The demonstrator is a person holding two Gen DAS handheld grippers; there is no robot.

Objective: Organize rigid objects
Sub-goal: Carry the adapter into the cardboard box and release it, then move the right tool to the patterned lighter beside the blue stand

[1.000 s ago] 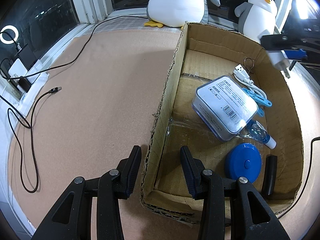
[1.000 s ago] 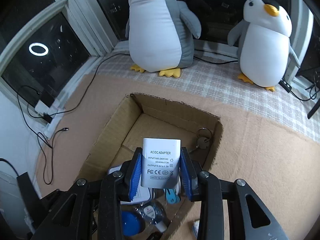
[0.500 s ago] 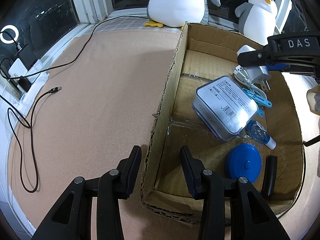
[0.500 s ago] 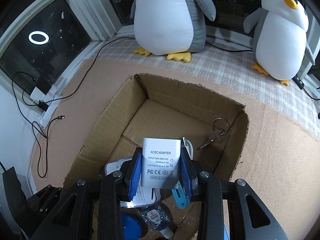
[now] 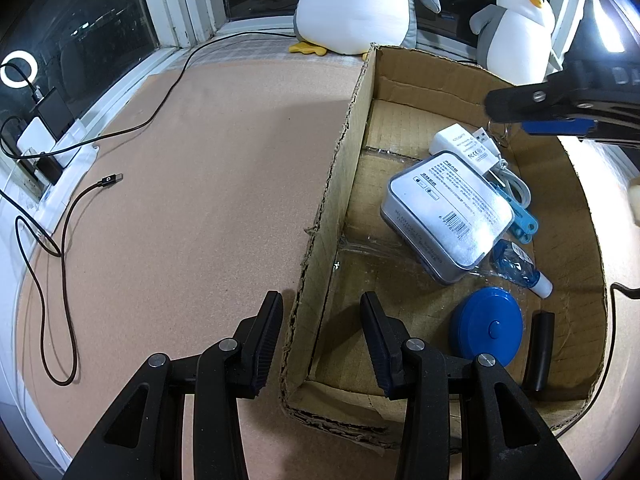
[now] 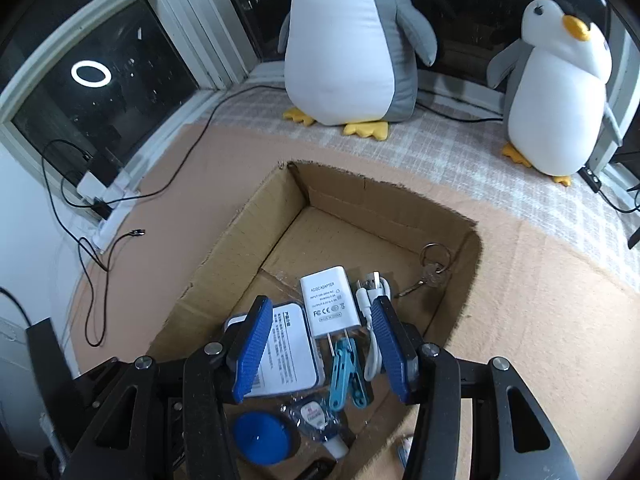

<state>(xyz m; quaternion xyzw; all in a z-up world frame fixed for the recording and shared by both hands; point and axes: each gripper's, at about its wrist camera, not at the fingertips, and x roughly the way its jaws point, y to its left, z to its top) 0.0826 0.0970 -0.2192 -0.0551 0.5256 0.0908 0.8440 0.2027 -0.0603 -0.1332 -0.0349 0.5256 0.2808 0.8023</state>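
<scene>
A white AC adapter (image 6: 330,301) lies in the cardboard box (image 6: 256,216), against the silver tin (image 6: 286,356); it also shows in the left wrist view (image 5: 460,144). My right gripper (image 6: 320,350) is open and empty just above it, and shows at the right edge of the left wrist view (image 5: 560,114). My left gripper (image 5: 320,344) is open, its jaws straddling the box's near left wall (image 5: 320,208) without closing on it. The box also holds a white USB cable (image 6: 374,320), keys (image 6: 434,268), a teal clip (image 6: 344,376), a blue round case (image 5: 486,326), a small blue bottle (image 5: 520,266) and a black cylinder (image 5: 540,348).
Two plush penguins (image 6: 352,40) (image 6: 560,92) stand behind the box on a checked cloth. A black cable (image 5: 60,248) lies loose on the tan mat (image 5: 180,200) at the left, running to a power strip (image 5: 44,148) by the window.
My right gripper carried the adapter down into the box, opened and let it go; the adapter now lies beside the tin. The left gripper has not moved.
</scene>
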